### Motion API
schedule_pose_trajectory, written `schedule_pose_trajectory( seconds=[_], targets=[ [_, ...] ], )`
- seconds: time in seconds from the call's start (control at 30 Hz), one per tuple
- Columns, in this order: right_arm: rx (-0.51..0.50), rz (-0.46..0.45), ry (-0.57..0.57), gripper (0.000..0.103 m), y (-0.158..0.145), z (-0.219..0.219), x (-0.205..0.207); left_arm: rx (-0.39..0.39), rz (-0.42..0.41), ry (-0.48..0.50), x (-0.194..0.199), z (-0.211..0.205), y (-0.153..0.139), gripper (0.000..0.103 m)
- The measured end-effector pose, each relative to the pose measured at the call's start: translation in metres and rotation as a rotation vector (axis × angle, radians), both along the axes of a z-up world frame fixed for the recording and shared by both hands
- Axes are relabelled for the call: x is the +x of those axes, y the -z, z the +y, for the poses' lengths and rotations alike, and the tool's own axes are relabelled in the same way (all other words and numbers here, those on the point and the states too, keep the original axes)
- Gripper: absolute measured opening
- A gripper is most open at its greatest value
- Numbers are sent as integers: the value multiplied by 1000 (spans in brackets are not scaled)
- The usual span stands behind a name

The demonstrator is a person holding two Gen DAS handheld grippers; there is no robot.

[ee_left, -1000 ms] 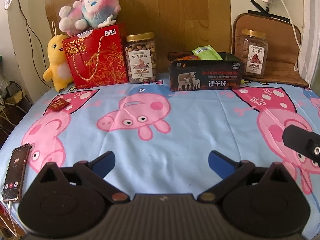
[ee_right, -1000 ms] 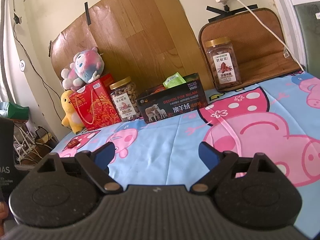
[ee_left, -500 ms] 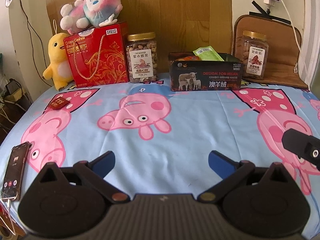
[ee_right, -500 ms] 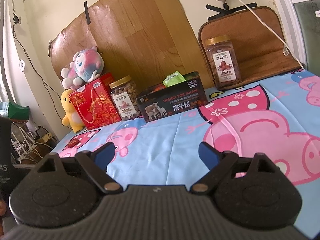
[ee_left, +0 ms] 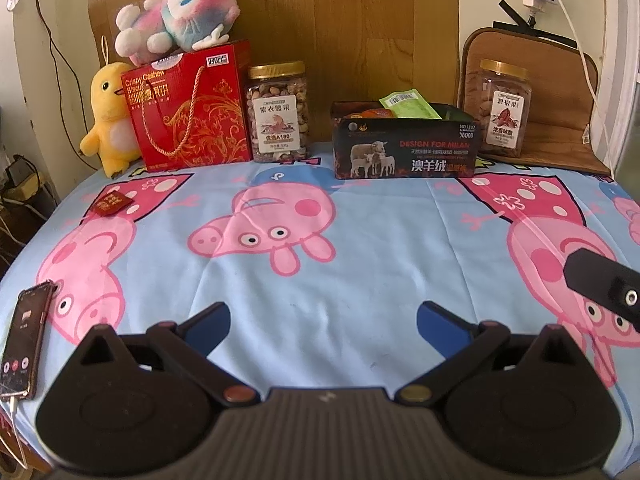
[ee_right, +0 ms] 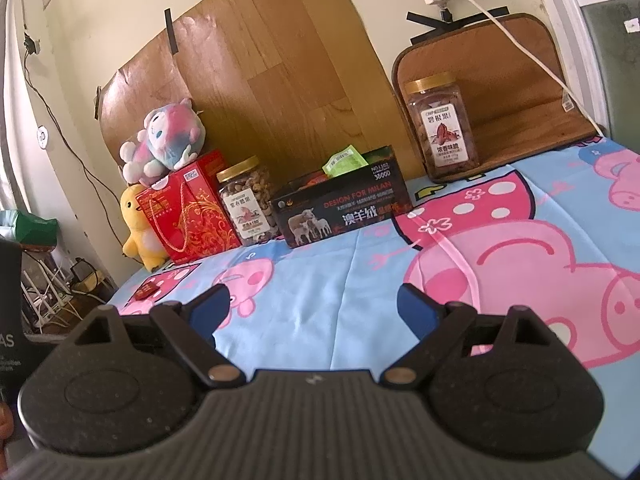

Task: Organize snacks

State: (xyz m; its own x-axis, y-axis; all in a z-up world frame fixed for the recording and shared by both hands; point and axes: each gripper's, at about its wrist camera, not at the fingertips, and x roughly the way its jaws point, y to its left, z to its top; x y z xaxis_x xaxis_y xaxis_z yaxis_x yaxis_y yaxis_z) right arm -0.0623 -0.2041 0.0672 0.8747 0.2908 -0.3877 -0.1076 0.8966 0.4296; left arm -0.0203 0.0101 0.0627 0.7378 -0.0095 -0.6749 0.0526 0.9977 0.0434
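A dark open box (ee_left: 406, 148) (ee_right: 344, 212) at the back of the table holds snack packets, with a green packet (ee_left: 410, 105) (ee_right: 345, 161) sticking out. One small red packet (ee_left: 112, 204) (ee_right: 146, 291) lies alone on the cloth at the left. Two nut jars stand at the back: one (ee_left: 278, 112) (ee_right: 248, 206) beside the red gift box (ee_left: 188, 108) (ee_right: 188, 208), the other (ee_left: 505, 108) (ee_right: 440, 128) at the right. My left gripper (ee_left: 323, 322) and right gripper (ee_right: 314, 308) both hover open and empty over the near part of the cloth.
A pink-and-blue cartoon cloth (ee_left: 360, 248) covers the table. A phone (ee_left: 22, 340) lies at the near left edge. Plush toys (ee_left: 108, 120) (ee_left: 176, 20) sit by the gift box. A brown mat (ee_left: 560, 100) leans at the back right. Part of the other gripper (ee_left: 604, 284) shows at the right.
The left wrist view has drifted slightly, with the back row now sitting a little lower and nearer. Both grippers stay open and empty.
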Motion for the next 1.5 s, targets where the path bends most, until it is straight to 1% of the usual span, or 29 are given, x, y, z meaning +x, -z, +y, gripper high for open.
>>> schedule_pose_trajectory(
  seconds=[0.6, 1.03, 1.4, 1.5],
  targets=[
    [-8, 17, -24, 93, 4, 7, 3, -2, 11, 4, 1, 2, 4, 103],
    [-9, 30, -25, 91, 7, 7, 4, -18, 43, 25, 1, 0, 10, 103],
    [-20, 39, -27, 91, 10, 9, 5, -30, 54, 10, 3, 5, 16, 103],
    [-18, 56, -30, 91, 12, 11, 6, -30, 47, 13, 3, 6, 17, 103]
  ],
)
